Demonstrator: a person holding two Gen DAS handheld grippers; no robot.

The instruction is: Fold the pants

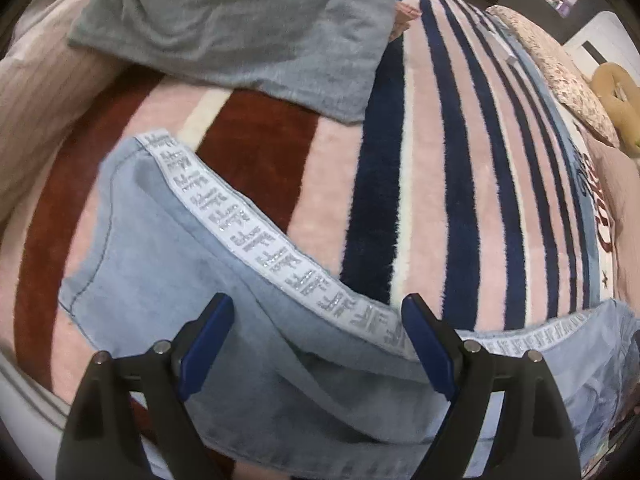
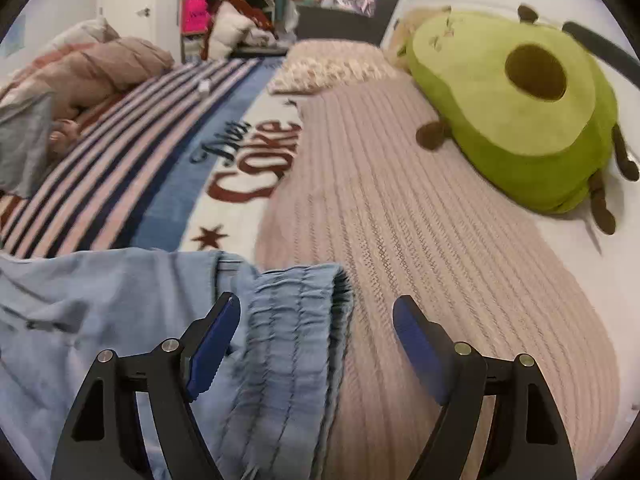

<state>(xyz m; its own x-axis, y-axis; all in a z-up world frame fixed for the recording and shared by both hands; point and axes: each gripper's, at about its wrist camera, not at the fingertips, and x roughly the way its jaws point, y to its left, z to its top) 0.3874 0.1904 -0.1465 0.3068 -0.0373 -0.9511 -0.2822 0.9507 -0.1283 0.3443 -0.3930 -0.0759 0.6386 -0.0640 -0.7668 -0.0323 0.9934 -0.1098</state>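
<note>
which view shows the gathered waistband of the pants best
The right wrist view: the waistband lies in the middle foreground, its gathers plain, between the fingers of the open right claw. The left wrist view shows none of it, only a leg with the white patterned side stripe.

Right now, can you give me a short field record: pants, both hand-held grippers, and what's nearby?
pants: light blue, white patterned side stripe, lying on the striped blanket
waistband: elastic, gathered, below right hand-held gripper
left hand-held gripper: open, over a pant leg
right hand-held gripper: open, nothing gripped
nearby: grey garment, avocado plush
</note>
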